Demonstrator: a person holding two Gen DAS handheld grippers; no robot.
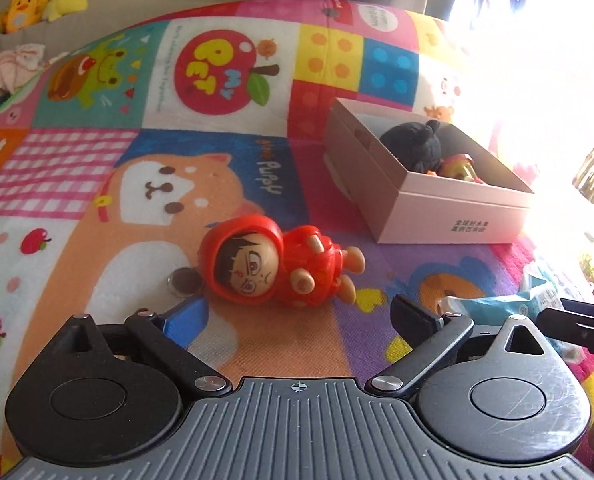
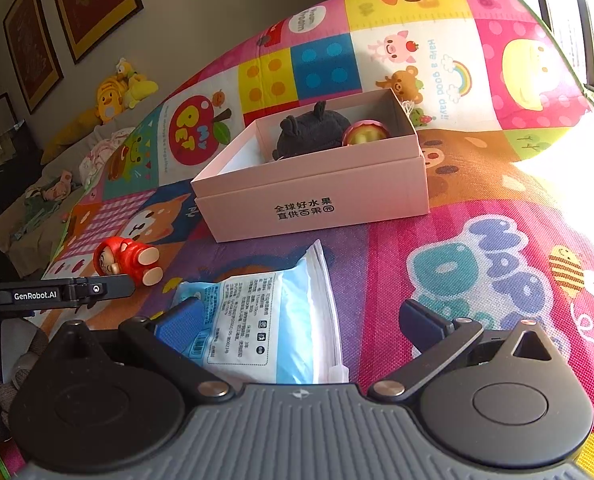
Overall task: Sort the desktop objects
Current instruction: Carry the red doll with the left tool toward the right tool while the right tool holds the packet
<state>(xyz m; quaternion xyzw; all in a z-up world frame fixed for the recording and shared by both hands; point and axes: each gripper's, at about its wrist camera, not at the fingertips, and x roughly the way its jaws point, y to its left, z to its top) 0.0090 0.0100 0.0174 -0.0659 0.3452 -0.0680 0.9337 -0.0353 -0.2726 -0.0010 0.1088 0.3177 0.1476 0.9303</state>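
"MY PET" is printed on a red apple on the play mat (image 1: 225, 76), and "Puppy" beside its dog picture. "GenRobot.AI" is marked on the left gripper (image 2: 97, 289); "全球好水果 直供百果园" is printed on the pink box (image 2: 305, 208).

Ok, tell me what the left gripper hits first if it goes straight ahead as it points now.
Most likely the red toy figure lying on the mat, just ahead of the open left gripper. Nothing sits between them, though depth is hard to judge.

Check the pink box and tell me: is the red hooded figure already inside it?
No, the red hooded figure lies on its side on the play mat, outside the pink box.
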